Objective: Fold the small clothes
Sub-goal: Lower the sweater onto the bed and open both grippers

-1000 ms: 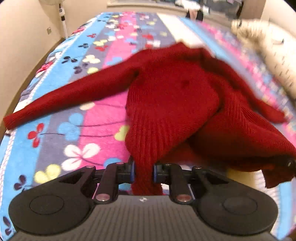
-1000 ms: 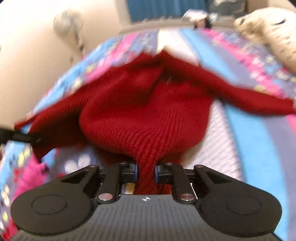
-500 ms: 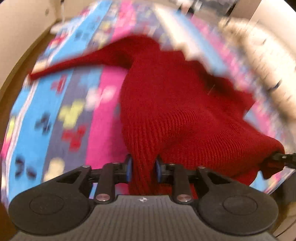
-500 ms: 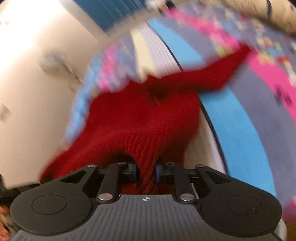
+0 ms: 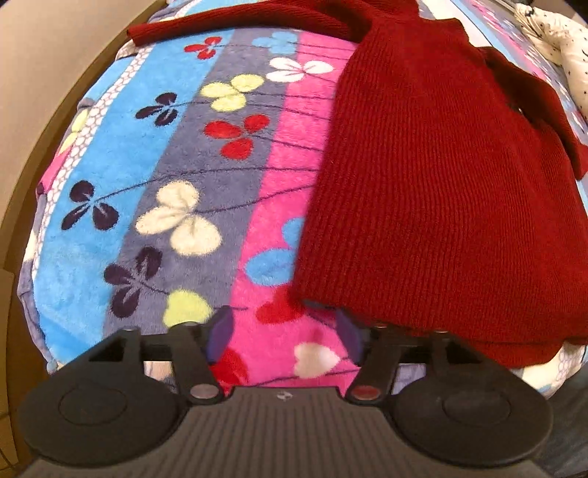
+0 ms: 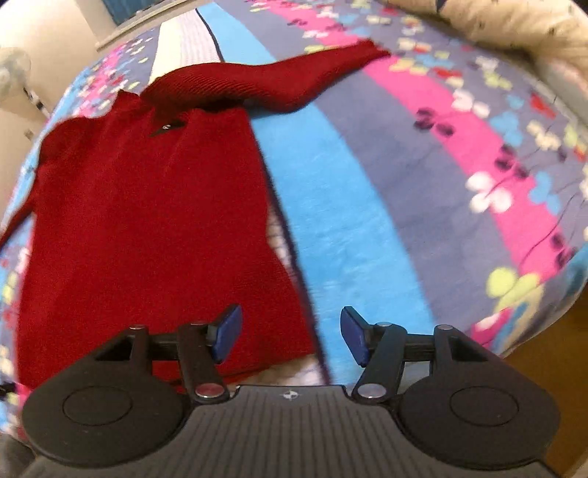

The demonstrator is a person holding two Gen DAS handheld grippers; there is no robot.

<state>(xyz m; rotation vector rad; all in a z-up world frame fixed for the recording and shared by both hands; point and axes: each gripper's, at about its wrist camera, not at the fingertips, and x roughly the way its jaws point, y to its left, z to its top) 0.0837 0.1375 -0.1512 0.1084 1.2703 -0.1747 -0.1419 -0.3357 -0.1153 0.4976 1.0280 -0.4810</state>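
A dark red knitted sweater (image 5: 433,176) lies spread flat on the flowered blanket, its hem nearest me and one sleeve (image 5: 235,22) stretched out at the far left. My left gripper (image 5: 281,331) hovers over the hem's left corner with its jaws opening and nothing between them; the corner lies just beside the right pad. In the right wrist view the same sweater (image 6: 147,220) fills the left half, its other sleeve (image 6: 294,81) reaching far right. My right gripper (image 6: 290,334) is over the hem's right corner, jaws opening, the cloth's edge lying loose under the gap.
The bed is covered by a striped fleece blanket (image 5: 154,206) with blue, grey and pink bands and flowers. A cream spotted duvet (image 5: 555,44) is bunched at the far right. The bed's near edge drops to a brown floor (image 6: 551,386).
Both grippers were shut on the sweater's hem and carried it towards the bed's near edge. Now both have let go, and the sweater lies flat instead of bunched.
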